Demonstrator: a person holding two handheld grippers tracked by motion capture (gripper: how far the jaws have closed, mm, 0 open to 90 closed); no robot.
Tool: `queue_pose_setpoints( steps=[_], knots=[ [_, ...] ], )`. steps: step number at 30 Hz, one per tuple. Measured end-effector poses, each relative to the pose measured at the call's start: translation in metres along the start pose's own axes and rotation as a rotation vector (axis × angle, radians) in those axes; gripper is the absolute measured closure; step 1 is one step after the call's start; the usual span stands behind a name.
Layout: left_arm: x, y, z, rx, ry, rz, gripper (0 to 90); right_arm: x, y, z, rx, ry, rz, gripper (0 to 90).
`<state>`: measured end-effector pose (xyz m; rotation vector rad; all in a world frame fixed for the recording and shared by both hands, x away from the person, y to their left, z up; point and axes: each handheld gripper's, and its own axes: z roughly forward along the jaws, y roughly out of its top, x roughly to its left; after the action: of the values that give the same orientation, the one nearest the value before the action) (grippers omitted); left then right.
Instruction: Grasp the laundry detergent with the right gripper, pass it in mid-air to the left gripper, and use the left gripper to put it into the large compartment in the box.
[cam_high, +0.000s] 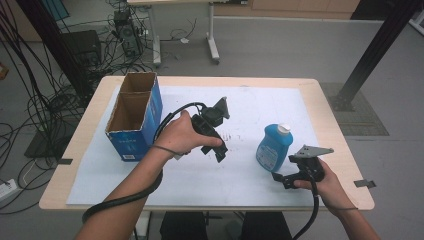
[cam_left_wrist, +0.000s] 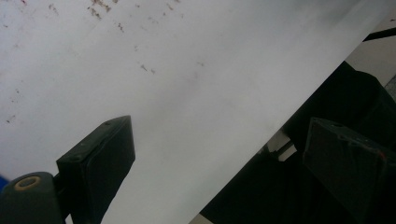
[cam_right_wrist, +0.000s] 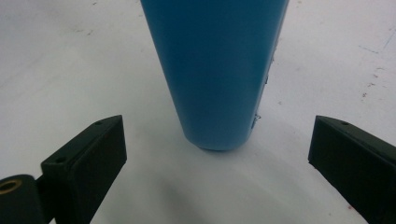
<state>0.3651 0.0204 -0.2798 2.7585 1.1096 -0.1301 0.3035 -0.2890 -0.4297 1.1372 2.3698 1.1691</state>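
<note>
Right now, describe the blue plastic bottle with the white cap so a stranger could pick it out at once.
Start at the wooden table covered by a white sheet. On the sheet's right half, just ahead of the open right gripper, lies the blue plastic bottle with a white cap. Unlike the blue cardboard box on the left, it is rounded, smooth and capped.

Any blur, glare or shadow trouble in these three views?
High view: sharp, even light, no glare. Left gripper view: soft; white sheet washed out near top right. Right gripper view: bottle close, edges slightly soft, faint shadow under its base.
</note>
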Motion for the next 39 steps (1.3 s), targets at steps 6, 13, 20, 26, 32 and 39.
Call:
queue_pose_setpoints(
  steps=[6,13,20,26,32,39],
  knots=[
    [0.000,0.000,0.001,0.001,-0.001,-0.002,9.3,0.002,0.000,0.003,-0.046,0.012,0.005,3.8],
    [0.000,-0.001,0.001,-0.001,0.000,-0.004,9.3,0.004,-0.002,0.006,-0.099,0.007,0.010,3.7],
    [0.000,-0.001,0.000,-0.004,-0.001,-0.005,9.3,0.004,-0.004,0.007,-0.148,-0.001,0.023,3.6],
    [0.001,-0.001,-0.001,-0.007,-0.001,-0.007,9.3,0.004,-0.005,0.010,-0.194,-0.001,0.030,3.4],
    [0.000,-0.001,-0.001,-0.006,-0.002,-0.002,9.3,0.006,-0.006,0.013,-0.221,0.001,0.035,3.4],
    [-0.001,-0.001,-0.003,-0.011,-0.011,0.002,9.3,0.006,-0.008,0.014,-0.279,0.009,0.049,3.3]
  ],
)
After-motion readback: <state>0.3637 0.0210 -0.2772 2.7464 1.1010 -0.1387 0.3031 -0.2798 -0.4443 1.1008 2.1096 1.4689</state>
